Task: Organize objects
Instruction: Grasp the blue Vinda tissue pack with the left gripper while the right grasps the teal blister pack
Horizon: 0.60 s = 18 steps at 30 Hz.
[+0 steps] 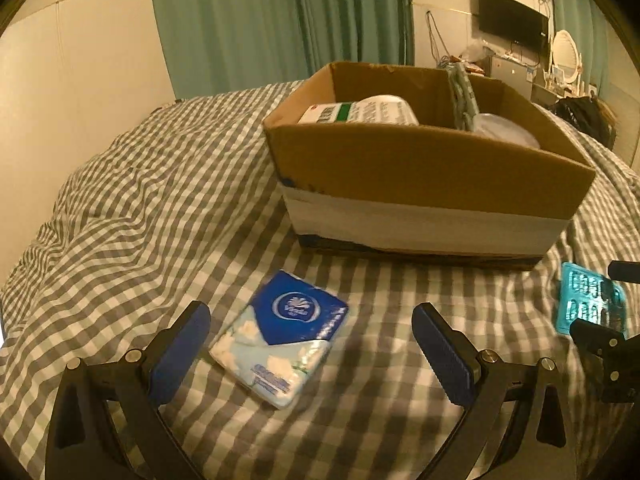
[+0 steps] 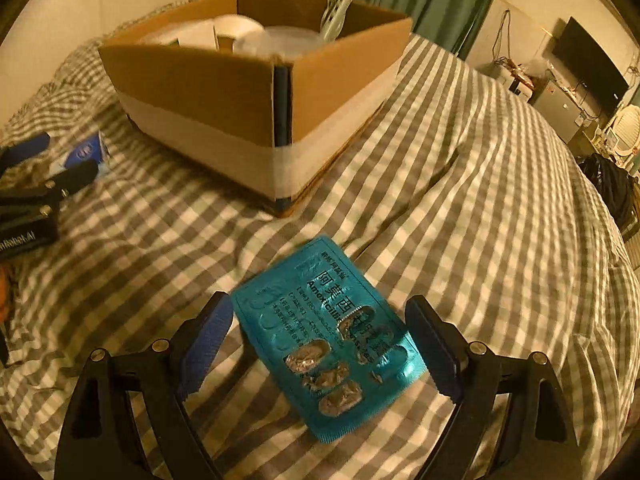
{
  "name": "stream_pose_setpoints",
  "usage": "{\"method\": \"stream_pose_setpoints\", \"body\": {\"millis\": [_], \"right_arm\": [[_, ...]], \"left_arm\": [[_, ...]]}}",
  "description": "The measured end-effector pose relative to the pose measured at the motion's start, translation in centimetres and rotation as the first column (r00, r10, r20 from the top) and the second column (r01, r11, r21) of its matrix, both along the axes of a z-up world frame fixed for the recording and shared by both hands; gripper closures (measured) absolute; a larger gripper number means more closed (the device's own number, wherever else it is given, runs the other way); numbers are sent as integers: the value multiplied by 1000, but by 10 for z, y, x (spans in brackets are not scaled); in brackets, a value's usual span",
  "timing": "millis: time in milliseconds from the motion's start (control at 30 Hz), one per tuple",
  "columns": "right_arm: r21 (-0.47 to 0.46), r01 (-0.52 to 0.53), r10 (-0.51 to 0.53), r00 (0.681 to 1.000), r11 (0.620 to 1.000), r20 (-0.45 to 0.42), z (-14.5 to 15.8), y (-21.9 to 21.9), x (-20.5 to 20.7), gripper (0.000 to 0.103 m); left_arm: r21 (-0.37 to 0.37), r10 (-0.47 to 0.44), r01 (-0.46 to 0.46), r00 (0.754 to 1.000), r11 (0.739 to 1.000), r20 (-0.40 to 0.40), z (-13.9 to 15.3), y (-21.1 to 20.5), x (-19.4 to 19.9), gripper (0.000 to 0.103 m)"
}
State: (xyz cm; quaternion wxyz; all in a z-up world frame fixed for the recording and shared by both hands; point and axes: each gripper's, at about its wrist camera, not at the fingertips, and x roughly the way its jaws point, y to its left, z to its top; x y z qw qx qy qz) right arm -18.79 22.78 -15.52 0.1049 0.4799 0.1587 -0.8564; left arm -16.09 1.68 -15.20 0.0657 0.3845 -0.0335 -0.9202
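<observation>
My left gripper (image 1: pixel 310 342) is spread wide, its ribbed blue pads (image 1: pixel 182 350) on black arms flanking a soft plastic tissue pack (image 1: pixel 280 336) in blue and white; the pack lies flat on the bedspread between the pads, closer to the left one, touching neither. My right gripper (image 2: pixel 320 344) is likewise spread, and a glossy teal pill sheet (image 2: pixel 332 336) with torn foil pockets lies slanted between its pads, its near end under them. Both things rest on a rumpled grey-and-white checked bedspread (image 1: pixel 140 200). Beyond them stands an open cardboard box (image 1: pixel 420 184), banded with pale tape, holding a white container (image 1: pixel 360 110) and clear plastic lid (image 1: pixel 504 130).
</observation>
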Motion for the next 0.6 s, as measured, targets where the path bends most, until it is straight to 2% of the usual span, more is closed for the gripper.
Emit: {"method": "stream_pose_setpoints", "body": {"millis": [133,333,600], "right_arm": [[31,-10,9,1000,999,19,-10,-5,-7,15],[18,13,-14,999,1000,51,-20,-4,-17,13],[63,-13,7,996,998,94,-21,-11,0,12]], "left_arm": [[16,16,-16,1000,1000,14,-5,-13,-3,0],[41,-2,0,999,999,40,-12,-24,0,0],[89,-38,31,996,996,87,-26,-35,-15,0]]}}
